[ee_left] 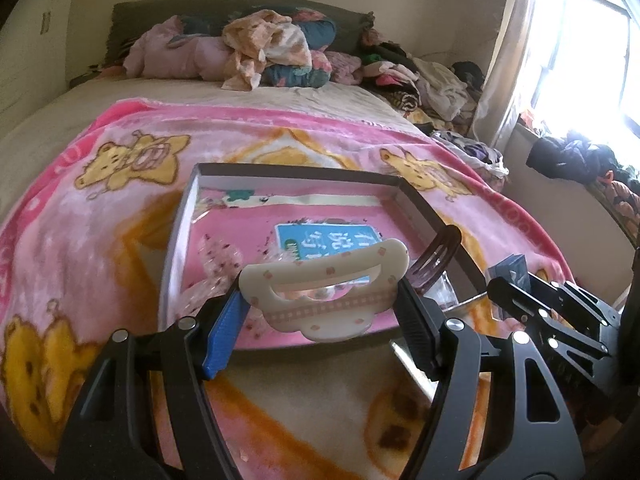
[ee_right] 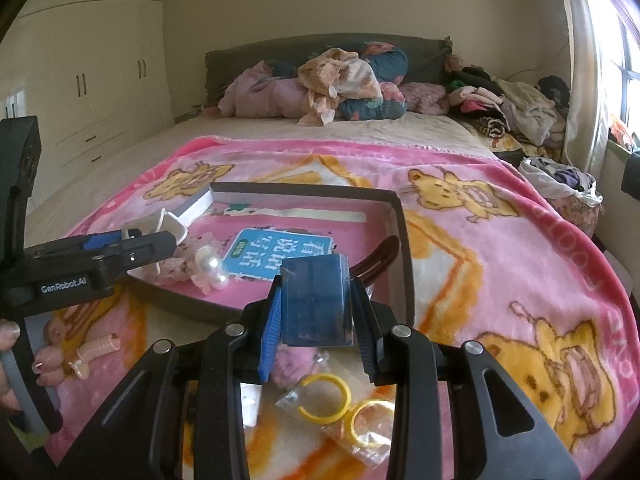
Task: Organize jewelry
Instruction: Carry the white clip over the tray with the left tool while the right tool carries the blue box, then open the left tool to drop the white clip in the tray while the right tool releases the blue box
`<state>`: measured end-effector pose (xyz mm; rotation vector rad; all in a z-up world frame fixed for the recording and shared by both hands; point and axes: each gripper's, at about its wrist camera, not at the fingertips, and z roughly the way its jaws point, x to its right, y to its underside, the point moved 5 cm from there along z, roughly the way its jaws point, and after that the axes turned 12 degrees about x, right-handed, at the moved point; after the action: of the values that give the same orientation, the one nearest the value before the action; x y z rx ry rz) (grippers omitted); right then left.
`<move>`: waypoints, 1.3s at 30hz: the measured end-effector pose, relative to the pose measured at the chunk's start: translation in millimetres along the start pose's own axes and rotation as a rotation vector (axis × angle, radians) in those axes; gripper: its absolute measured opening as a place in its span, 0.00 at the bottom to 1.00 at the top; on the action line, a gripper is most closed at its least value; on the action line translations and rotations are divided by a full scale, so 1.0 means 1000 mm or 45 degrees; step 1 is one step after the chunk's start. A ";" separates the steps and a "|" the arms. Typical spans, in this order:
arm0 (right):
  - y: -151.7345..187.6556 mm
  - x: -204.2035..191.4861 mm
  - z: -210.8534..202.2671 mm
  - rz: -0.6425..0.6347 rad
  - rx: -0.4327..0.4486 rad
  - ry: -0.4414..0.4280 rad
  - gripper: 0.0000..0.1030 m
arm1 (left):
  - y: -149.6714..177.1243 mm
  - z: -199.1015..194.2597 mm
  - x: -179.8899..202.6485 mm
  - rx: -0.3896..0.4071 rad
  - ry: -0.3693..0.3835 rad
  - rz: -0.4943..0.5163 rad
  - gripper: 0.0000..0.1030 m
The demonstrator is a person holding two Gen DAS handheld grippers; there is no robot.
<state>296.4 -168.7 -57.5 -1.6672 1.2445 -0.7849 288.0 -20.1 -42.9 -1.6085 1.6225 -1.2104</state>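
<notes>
Nearest the right wrist camera, two yellow open rings (ee_right: pixel 325 400) in a clear crinkly bag are lying on the pink bear blanket (ee_right: pixel 500 248) just under the tool; they look light and slippery through the film, so a pinch on the bag's edge is probably safer than on the hoops. Just above them the right gripper (ee_right: pixel 316 304) is clamping a dark blue translucent box (ee_right: pixel 316 300) by its two side faces, with the box standing upright between the pads. It seems stiff and light, but its smooth plastic could slide, so a grip across the flat sides, as now, is likely the best hold

The left gripper (ee_left: pixel 320 300) is pinching a cream hair clip (ee_left: pixel 326 290) with small pink prints, its pads pressing on the two ends of the long body. The clip is probably rigid, thin plastic that could snap or spring out if squeezed hard. It is hanging over the near edge of the shallow box lid (ee_left: pixel 420 204) that serves as a tray

Inside the tray, pearl-trimmed lace pieces (ee_right: pixel 208 268) are lying, soft and easily snagged, and a dark curved hair comb (ee_right: pixel 380 258) is leaning at the right wall, beside a blue booklet (ee_right: pixel 280 256). A coiled peach clip (ee_right: pixel 98 350) is resting on the blanket outside. Beyond, bedding and clothes (ee_right: pixel 340 80) are piling up at the headboard
</notes>
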 end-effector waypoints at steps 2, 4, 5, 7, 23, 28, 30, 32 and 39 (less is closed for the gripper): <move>-0.001 0.004 0.003 0.001 -0.001 0.007 0.31 | -0.004 0.006 0.003 0.001 0.006 0.011 0.59; -0.001 0.008 0.005 0.002 -0.006 0.013 0.31 | -0.008 0.015 0.005 -0.002 0.012 0.016 0.59; -0.001 0.009 0.007 0.003 -0.008 0.018 0.31 | -0.009 0.020 0.006 -0.008 0.016 0.017 0.59; -0.001 0.013 0.010 0.004 -0.014 0.024 0.31 | -0.011 0.027 0.008 -0.014 0.021 0.028 0.59; 0.010 0.045 0.039 0.116 -0.105 0.055 0.31 | -0.015 0.080 0.035 -0.120 0.033 0.126 0.59; 0.012 0.043 0.046 0.098 -0.108 0.040 0.31 | -0.013 0.092 0.037 -0.146 0.016 0.145 0.59; 0.013 0.040 0.048 0.082 -0.109 0.033 0.31 | -0.013 0.094 0.037 -0.153 0.009 0.152 0.59; 0.014 0.038 0.050 0.069 -0.113 0.027 0.31 | -0.011 0.096 0.037 -0.158 0.003 0.160 0.59; 0.021 0.037 0.052 0.067 -0.114 0.015 0.31 | -0.005 0.103 0.038 -0.179 -0.009 0.175 0.59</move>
<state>343.8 -191.5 -98.4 -1.6957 1.3438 -0.7175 374.6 -78.7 -76.6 -1.5533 1.8168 -1.0393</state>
